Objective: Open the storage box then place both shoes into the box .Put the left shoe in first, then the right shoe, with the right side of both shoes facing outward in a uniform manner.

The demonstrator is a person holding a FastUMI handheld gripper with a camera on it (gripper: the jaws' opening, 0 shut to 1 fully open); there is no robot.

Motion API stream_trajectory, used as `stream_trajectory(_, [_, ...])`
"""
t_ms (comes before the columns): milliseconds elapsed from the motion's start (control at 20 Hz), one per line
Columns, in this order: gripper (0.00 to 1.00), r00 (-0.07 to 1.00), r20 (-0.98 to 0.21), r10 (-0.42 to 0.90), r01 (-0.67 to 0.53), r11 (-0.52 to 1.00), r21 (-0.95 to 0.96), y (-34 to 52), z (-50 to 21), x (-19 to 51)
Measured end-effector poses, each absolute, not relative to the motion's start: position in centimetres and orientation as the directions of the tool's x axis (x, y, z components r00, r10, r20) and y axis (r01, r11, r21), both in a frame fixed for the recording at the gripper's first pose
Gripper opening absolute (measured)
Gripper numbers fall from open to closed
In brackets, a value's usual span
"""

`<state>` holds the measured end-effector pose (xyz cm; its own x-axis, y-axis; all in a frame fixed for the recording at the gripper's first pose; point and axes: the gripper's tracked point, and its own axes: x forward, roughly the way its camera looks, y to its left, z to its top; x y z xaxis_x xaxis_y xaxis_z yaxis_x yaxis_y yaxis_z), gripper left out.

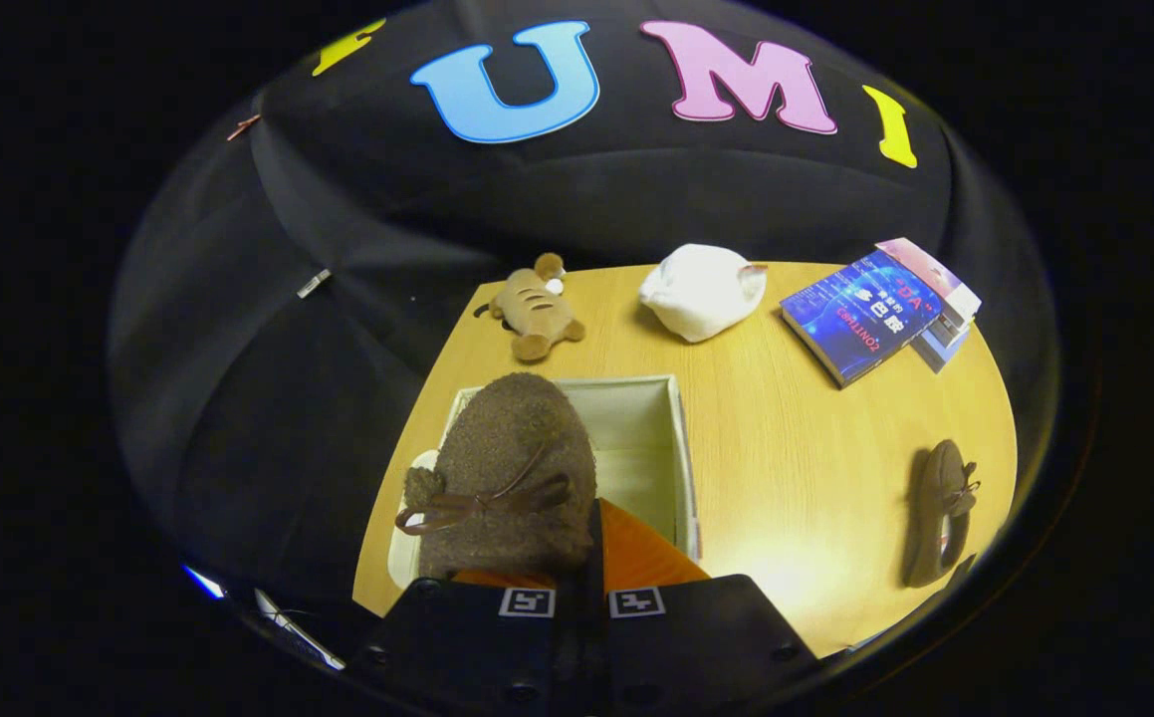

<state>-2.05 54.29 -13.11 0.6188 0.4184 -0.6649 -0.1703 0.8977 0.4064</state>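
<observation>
My gripper (581, 558) is shut on a fuzzy brown shoe (507, 468) with a brown lace bow, held above the open white storage box (681, 458). The shoe hangs over the box's left part and hides much of its inside. A second brown shoe (940, 513) lies on the wooden table to the right of the box, toe pointing away from me. The box's lid is partly visible as a pale edge (402, 543) under the box's left side.
Beyond the box lie a brown plush toy (535, 311), a white plush toy (701, 291) and a stack of books (875, 314) at the far right. The table (796, 448) ends at the booth's black cloth on the left and far sides.
</observation>
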Motion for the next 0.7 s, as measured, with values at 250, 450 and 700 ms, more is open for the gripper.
stream_trajectory(250, [0.05,0.558,-0.758,0.339,-0.089,0.932,0.351,56.8,-18.7,-0.4])
stream_trajectory(450, [0.05,0.512,-0.802,0.307,-0.080,0.947,0.312,58.8,-22.0,-0.5])
stream_trajectory(700, [0.05,0.466,-0.823,0.326,-0.114,0.944,0.310,60.6,-23.8,-1.5])
